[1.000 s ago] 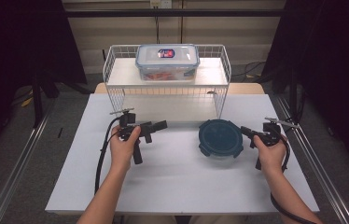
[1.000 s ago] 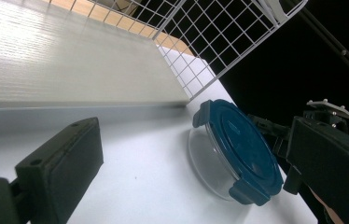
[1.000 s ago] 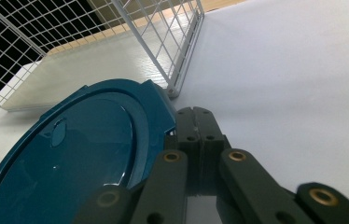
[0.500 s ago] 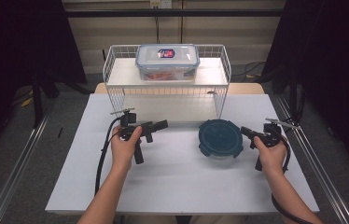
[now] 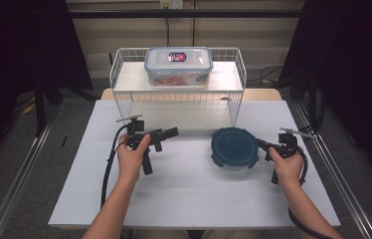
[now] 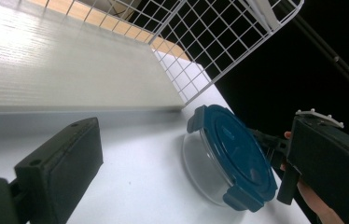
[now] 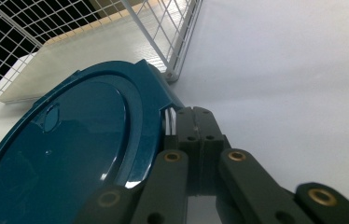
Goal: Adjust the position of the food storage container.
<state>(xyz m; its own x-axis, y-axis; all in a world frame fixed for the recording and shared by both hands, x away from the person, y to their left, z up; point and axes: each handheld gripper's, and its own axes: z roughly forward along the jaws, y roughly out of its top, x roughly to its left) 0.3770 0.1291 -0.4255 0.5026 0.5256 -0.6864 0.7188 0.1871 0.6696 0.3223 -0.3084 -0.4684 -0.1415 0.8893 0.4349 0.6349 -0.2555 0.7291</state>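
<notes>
Resting on the white table (image 5: 184, 199), the left gripper (image 5: 170, 133) lies with jaws spread wide and empty. The right gripper (image 5: 262, 145) sits pinched together against the rim of the round blue-lidded container (image 5: 234, 147). Farther back, a wire rack (image 5: 124, 82) carries a clear box (image 5: 178, 64); its label is unreadable.

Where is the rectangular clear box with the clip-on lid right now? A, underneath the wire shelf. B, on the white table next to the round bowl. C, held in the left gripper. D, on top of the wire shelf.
D: in the high view the rectangular box sits on the top board of the wire shelf, behind and above the round bowl, which rests on the table.
</notes>
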